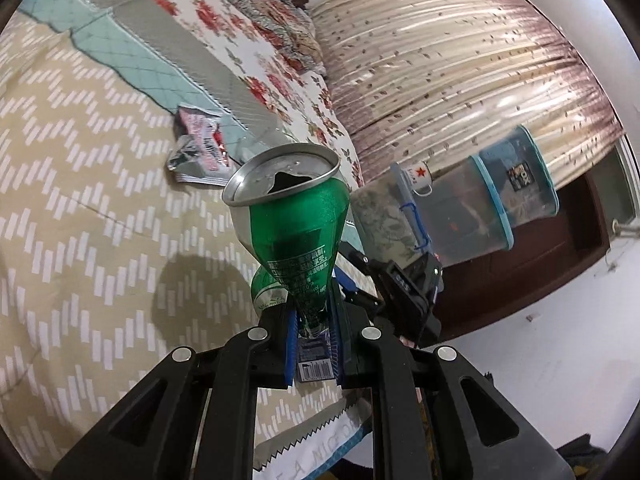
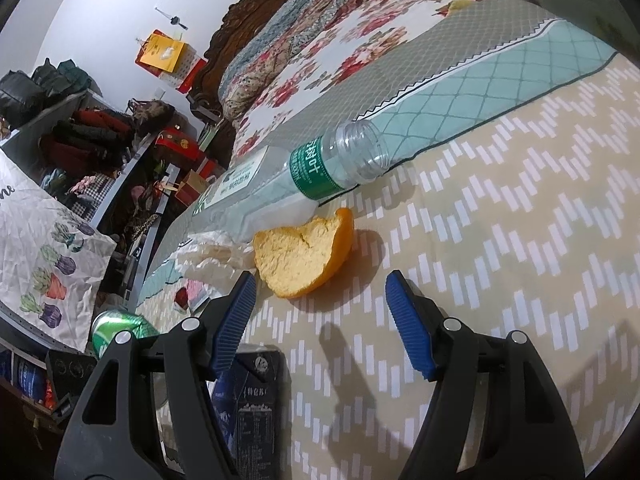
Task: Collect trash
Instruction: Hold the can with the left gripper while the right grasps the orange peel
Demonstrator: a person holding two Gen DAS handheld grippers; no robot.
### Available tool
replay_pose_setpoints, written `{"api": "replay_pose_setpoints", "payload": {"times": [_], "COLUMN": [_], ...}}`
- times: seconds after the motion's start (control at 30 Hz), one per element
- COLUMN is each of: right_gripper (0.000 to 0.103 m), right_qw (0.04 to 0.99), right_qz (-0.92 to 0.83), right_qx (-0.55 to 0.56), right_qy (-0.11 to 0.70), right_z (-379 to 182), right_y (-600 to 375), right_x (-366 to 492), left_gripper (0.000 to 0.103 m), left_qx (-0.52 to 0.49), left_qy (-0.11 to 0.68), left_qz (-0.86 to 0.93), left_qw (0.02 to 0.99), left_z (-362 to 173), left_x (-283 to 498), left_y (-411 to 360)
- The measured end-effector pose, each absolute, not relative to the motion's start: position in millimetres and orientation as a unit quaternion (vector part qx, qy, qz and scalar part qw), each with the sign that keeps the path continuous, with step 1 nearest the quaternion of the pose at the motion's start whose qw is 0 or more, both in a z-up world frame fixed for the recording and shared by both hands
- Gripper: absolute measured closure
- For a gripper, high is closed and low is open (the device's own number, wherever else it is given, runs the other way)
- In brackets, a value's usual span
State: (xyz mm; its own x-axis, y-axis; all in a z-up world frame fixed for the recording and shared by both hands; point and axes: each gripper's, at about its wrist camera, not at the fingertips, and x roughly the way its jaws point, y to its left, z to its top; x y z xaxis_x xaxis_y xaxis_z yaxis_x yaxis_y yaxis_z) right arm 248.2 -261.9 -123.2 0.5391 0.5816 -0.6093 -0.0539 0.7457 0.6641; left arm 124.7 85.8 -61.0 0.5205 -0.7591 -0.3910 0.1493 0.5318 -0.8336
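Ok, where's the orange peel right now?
In the right wrist view, the orange peel lies on the bedspread just ahead of the open right gripper, below the plastic bottle.

This is a lived-in home bedroom: a bed spread with a beige zigzag-patterned cover (image 2: 500,240) and a red-flowered white quilt (image 2: 360,48) runs up to a carved dark wooden headboard (image 2: 256,8). Pleated cream curtains with small leaf prints (image 1: 460,60) hang behind it. Open grey metal shelves crammed with bags and folded clothes (image 2: 80,132) line 1 white wall.
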Motion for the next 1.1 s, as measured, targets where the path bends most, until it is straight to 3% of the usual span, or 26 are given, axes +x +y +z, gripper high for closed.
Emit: {"api": "replay_pose_setpoints", "payload": {"times": [0.13,0.23,0.3,0.4,1.1], "right_gripper": [0.036,0.053,0.081,0.090,0.090], "right_qw": [0.824,0.825,0.823,0.826,0.853], "right_qz": [0.190,0.190,0.190,0.189,0.161], "right_qx": [0.299,0.280,0.269,0.271,0.327], "right_qy": [0.443,0.453,0.462,0.458,0.374], "right_z": [-123,-125,-126,-125,-87], "right_y": [-258,-246,-238,-237,-337], "right_x": [260,271,273,268,188], "left_gripper": [0.091,0.091,0.091,0.091,0.091], "left_qx": [-0.377,-0.376,-0.376,-0.374,-0.318], "left_qy": [0.392,0.392,0.392,0.392,0.417], "left_qz": [-0.297,-0.299,-0.300,-0.301,-0.337], "left_qw": [0.785,0.784,0.784,0.785,0.782], "left_z": [-59,-60,-61,-59,-30], "left_x": [124,124,124,124,137], "left_y": [82,81,82,81,8]}}
